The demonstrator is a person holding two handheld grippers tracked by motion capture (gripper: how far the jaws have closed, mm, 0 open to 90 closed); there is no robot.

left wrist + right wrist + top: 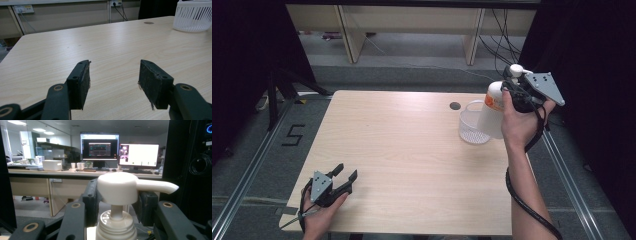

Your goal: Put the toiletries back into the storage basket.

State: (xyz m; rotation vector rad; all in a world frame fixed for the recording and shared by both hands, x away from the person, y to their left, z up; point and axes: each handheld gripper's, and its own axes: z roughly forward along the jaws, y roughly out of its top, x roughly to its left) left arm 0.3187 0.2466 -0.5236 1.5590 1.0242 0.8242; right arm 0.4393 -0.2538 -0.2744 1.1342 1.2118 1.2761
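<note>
We hold the pump bottle [493, 107] up off the table [412, 150] with our right gripper [514, 86], its jaws clenched on either side of the white pump head [117, 187], just under the cap where the neck gives something to hang from. In the right gripper view the spout [160, 186] points out to the right past one jaw, so the grip sits across the head and not along the nozzle, which probably keeps the bottle from swinging. From above, the bottle hangs over the far right part of the table, directly at the white basket [472, 125] and overlapping its near right rim; whether its base touches the basket we cannot tell. We judge that it is being lowered in or lifted out; the frames alone do not settle which. Gripping by the head leaves the body free to pass the rim, and that seems the reason for so high a hold. Our left gripper [343, 178] rests at the near left corner of the table, well apart from the work, jaws spread wide with nothing between them; the left gripper view shows bare wood between the pads [82, 82] and the basket [193, 17] far off. It sits parked there, presumably to stay out of the way.
</note>
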